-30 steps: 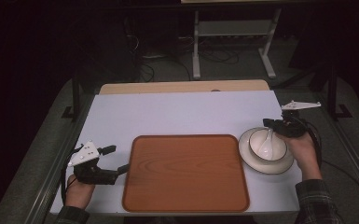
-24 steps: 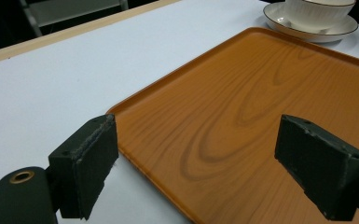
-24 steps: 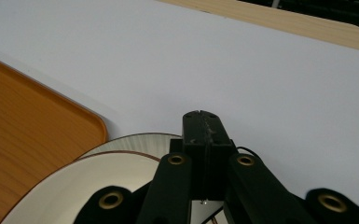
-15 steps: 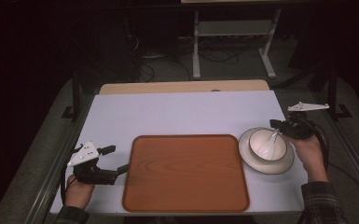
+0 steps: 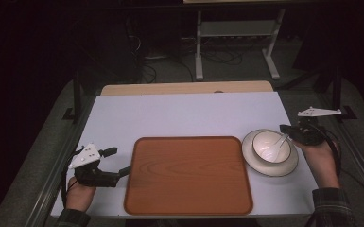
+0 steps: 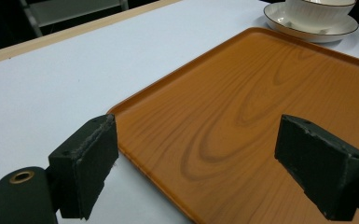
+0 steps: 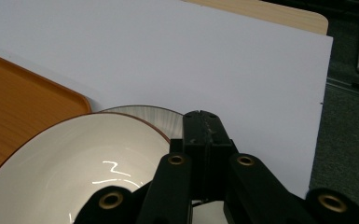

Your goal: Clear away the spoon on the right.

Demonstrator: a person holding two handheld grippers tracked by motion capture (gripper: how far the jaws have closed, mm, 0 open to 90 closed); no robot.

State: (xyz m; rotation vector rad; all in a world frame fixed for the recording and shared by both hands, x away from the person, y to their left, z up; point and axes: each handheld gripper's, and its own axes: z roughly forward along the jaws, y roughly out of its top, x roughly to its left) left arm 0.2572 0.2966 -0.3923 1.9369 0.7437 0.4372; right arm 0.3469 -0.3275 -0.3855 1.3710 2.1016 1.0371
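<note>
Your right claw [image 5: 287,134] is clenched on the spoon [image 5: 278,143] in the white bowl [image 5: 270,146] beside the tray [image 5: 189,175]. The spoon looks hard, smooth, breakable; hold its handle gently. Your left claw [image 5: 118,161] rests released.

Your two hand-held black grippers: left one gaping, right one pressed closed.

Your left hand [image 5: 79,195] grips the left black two-jaw gripper with the grey three-cornered plate [image 5: 115,164] low and nearly level, forearm coming straight up from the near edge; its jaws stand wide apart with nothing between the pads [image 6: 87,164]. Your right hand [image 5: 322,161], wrist raised and sleeve showing at the cuff, carries the right black gripper with its own grey plate [image 5: 284,128] angled inward toward your left; its jaws meet flush, pads [image 7: 204,135] pressed face to face.
</note>
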